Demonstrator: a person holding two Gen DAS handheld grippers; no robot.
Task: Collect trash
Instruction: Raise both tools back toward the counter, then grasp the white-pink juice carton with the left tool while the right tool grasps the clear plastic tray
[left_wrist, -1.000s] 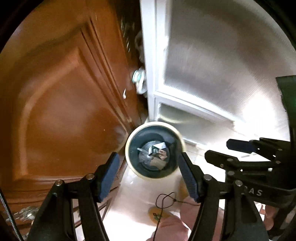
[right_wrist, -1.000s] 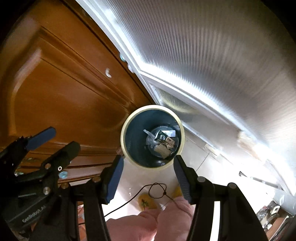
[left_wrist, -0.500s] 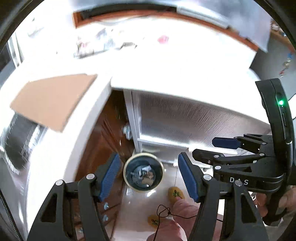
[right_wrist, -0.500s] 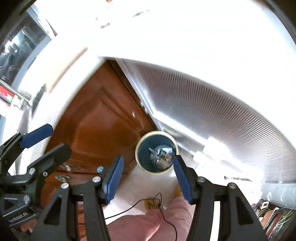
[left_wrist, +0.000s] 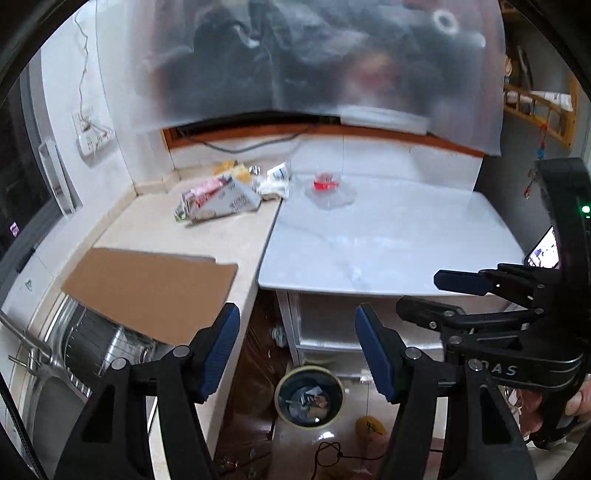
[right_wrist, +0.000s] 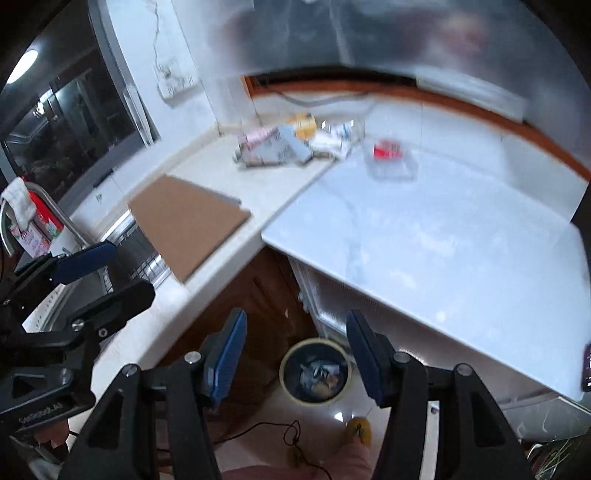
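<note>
The L-shaped surface (left_wrist: 388, 236) fills most of both views, beige on its left part and pale marble on its right. A flat cardboard sheet (left_wrist: 147, 288) lies on the beige part, overhanging the sink (left_wrist: 55, 376). The bin (left_wrist: 309, 397) stands on the floor below, just beside the wooden cabinet door, with crumpled scraps inside. The left gripper (left_wrist: 297, 354) and the right gripper (right_wrist: 293, 354) both hang above the bin with jaws wide apart and nothing between them (each shows at the edge of the other's view). The trash (left_wrist: 221, 195), a pile of wrappers and packets, sits in the far corner, and 1 clear container (left_wrist: 327, 190) with a red label lies just beside it.
</note>
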